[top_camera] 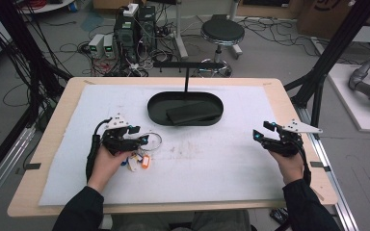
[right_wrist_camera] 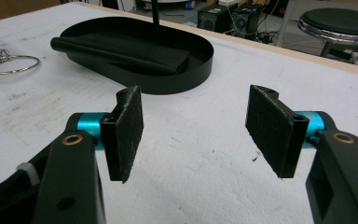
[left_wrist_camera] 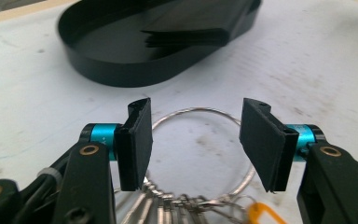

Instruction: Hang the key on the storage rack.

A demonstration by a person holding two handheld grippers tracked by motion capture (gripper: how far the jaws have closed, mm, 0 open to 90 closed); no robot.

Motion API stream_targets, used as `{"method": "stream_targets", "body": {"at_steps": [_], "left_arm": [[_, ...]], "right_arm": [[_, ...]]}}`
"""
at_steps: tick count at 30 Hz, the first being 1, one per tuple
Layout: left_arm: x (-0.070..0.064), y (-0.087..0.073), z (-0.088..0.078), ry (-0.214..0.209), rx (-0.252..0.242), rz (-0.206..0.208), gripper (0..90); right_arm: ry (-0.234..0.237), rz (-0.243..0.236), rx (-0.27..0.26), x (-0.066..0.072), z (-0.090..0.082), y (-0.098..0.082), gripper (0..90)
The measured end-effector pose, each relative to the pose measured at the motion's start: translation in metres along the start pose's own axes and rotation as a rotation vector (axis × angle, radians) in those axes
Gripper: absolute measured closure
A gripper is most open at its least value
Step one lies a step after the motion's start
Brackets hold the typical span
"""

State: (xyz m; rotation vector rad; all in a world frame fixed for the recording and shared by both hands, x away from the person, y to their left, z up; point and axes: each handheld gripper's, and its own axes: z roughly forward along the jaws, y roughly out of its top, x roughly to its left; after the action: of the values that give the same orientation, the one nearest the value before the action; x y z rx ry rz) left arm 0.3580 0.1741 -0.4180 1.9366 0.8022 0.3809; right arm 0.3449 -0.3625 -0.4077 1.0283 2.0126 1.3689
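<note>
The left hand-held gripper (left_wrist_camera: 193, 140) hangs just over the key ring (left_wrist_camera: 200, 149), jaws apart on either side of the wire loop, pads not touching it. The right hand-held gripper (right_wrist_camera: 196, 140) stands open over bare white tabletop (right_wrist_camera: 205, 186), holding nothing. The ring lies flat, its keys (left_wrist_camera: 168, 207) and orange tag (left_wrist_camera: 263, 215) trailing towards the person. A black oval tray (top_camera: 185, 108) sits beyond; a stool (top_camera: 222, 32) and cables fill the floor behind.

The right gripper (right_wrist_camera: 193, 137) hangs over the white counter (right_wrist_camera: 205, 186), jaws apart. A black tray (right_wrist_camera: 186, 77) lies beyond; a key ring (right_wrist_camera: 9, 65) far left
</note>
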Motion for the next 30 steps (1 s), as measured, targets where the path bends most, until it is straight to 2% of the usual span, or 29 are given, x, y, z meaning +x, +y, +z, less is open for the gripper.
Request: {"method": "stream_targets", "body": {"at_steps": [3,5,6,8,9,10,11,12,13,14,15,16,17,20,24,30], "left_arm": [[-0.010,-0.002,-0.002,-0.031,-0.011,0.042,44.4],[-0.013,-0.003,-0.003,-0.036,0.003,0.073,46.4],[-0.016,-0.005,-0.001,-0.044,0.022,0.096,47.9],[-0.017,-0.006,0.000,-0.048,0.035,0.108,48.5],[-0.021,-0.007,0.003,-0.054,0.054,0.134,49.2],[-0.023,-0.007,0.005,-0.053,0.068,0.152,50.5],[-0.023,-0.007,0.005,-0.053,0.068,0.152,50.8],[-0.027,-0.008,0.009,-0.047,0.091,0.188,50.9],[-0.027,-0.008,0.009,-0.047,0.091,0.188,51.6],[-0.030,-0.008,0.013,-0.044,0.111,0.215,52.8],[-0.030,-0.008,0.013,-0.044,0.111,0.215,53.0],[-0.032,-0.008,0.017,-0.041,0.131,0.238,54.1],[-0.032,-0.008,0.017,-0.041,0.131,0.238,55.4],[-0.036,-0.009,0.023,-0.024,0.168,0.280,58.5],[-0.037,-0.010,0.027,-0.023,0.186,0.290,60.2],[-0.036,-0.011,0.030,-0.008,0.233,0.321,67.4]], "right_arm": [[-0.002,0.006,-0.003,-0.001,-0.001,0.000,37.4],[-0.003,0.007,-0.005,-0.002,-0.001,0.000,37.4],[-0.001,0.006,-0.005,-0.002,-0.001,0.000,37.4],[-0.002,0.002,-0.008,-0.002,0.000,0.000,37.4],[0.000,-0.001,-0.009,-0.001,0.001,0.000,37.4],[0.000,-0.001,-0.010,-0.001,0.001,0.000,37.4],[0.000,0.000,-0.009,-0.001,0.001,0.000,37.4],[0.000,-0.001,-0.009,-0.001,0.002,0.000,37.5],[0.001,0.002,-0.009,-0.001,0.002,0.000,37.4],[0.001,0.003,-0.008,0.000,0.003,0.001,37.5],[0.001,-0.003,-0.007,-0.001,0.003,0.001,37.5],[0.001,-0.004,-0.007,0.000,0.003,0.001,37.5],[0.001,-0.004,-0.007,0.000,0.003,0.001,37.5],[0.001,0.001,-0.008,0.000,0.002,0.001,37.5],[0.000,-0.001,-0.009,0.000,0.002,0.001,37.5],[0.002,-0.001,-0.008,0.000,0.002,0.001,37.4]]}}
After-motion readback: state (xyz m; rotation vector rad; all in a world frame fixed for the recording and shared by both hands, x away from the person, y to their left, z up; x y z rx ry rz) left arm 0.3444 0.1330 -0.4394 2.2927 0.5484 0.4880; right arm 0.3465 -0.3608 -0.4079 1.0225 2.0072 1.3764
